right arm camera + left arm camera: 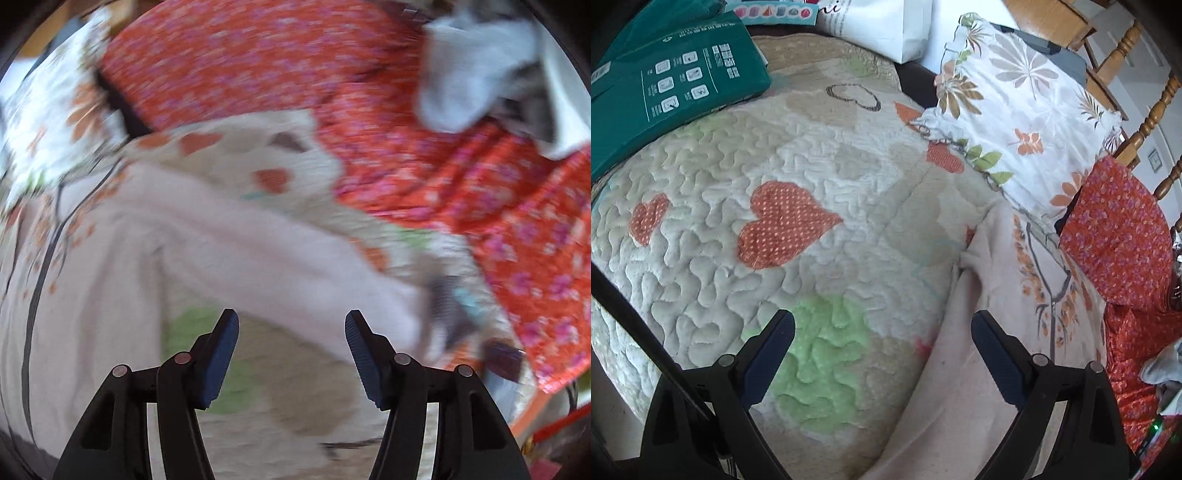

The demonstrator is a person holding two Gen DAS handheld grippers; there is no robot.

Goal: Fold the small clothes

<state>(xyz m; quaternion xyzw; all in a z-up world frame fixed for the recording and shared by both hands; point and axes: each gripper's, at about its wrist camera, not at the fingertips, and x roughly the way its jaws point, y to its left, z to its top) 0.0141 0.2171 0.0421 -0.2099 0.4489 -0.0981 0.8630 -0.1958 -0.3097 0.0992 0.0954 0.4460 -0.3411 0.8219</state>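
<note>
In the left wrist view the left gripper (882,332) hangs over a quilted bedspread (746,206) with its jaws wide apart and nothing between them; the pale pink garment (990,332), printed with a dark stem and orange leaves, lies spread on the quilt from about three o'clock down to six, passing under the right-hand finger without being pinched. Its near edge looks doubled over in a soft ridge, which suggests one fold is already laid and the claw stands clear so the cloth can settle. Around it, a green package (665,85) sits at ten o'clock, a white bag (886,26) at twelve, a floral pillow (1023,122) at two, and an orange flowered cloth (1119,243) at three, with wooden chair spindles (1156,110) beyond; none of these crowd the garment on the left. The right wrist view is smeared by motion. There the right gripper (291,332) is also parted and empty, the pink garment (184,251) stretching from nine o'clock across the centre just above the fingertips. The orange flowered cloth (424,129) fills twelve to three and lies close against the garment's far end, likely the main obstacle to the next fold, and a grey-white bundle (480,74) rests on it at one o'clock.
</note>
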